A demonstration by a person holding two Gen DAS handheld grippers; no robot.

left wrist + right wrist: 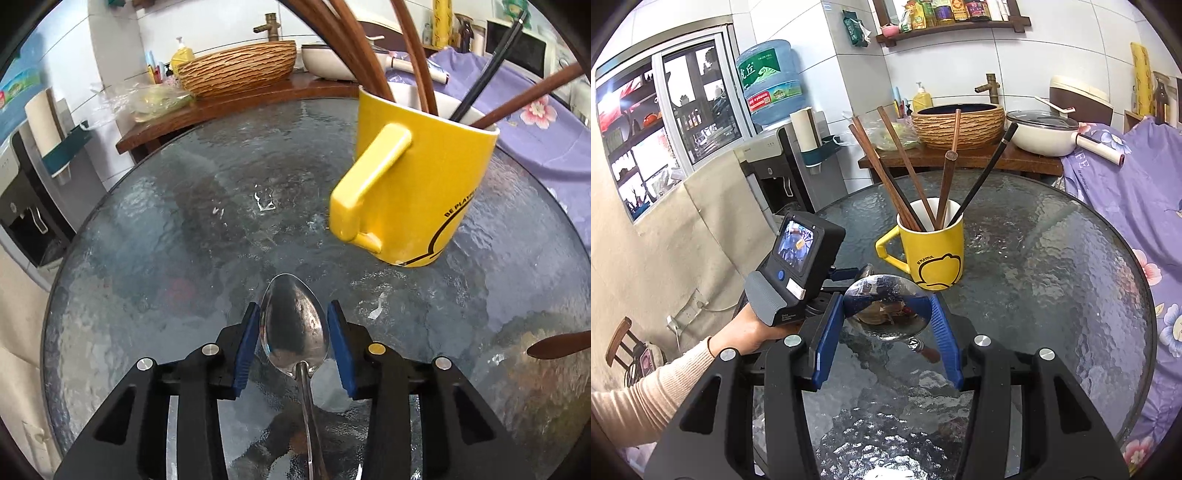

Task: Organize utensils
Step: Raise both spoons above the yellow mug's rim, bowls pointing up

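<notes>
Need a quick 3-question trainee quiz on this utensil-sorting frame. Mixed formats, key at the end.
1. True or false: the yellow mug lies on its side on the glass table.
2. What sits between the pads of the right hand-held gripper? A) a fork B) a round shiny ladle C) a knife
3. Fill in: the bowl of the metal spoon sits between the pads of the ___ hand-held gripper.
Key: 1 false, it stands upright. 2 B. 3 left hand-held gripper.
</notes>
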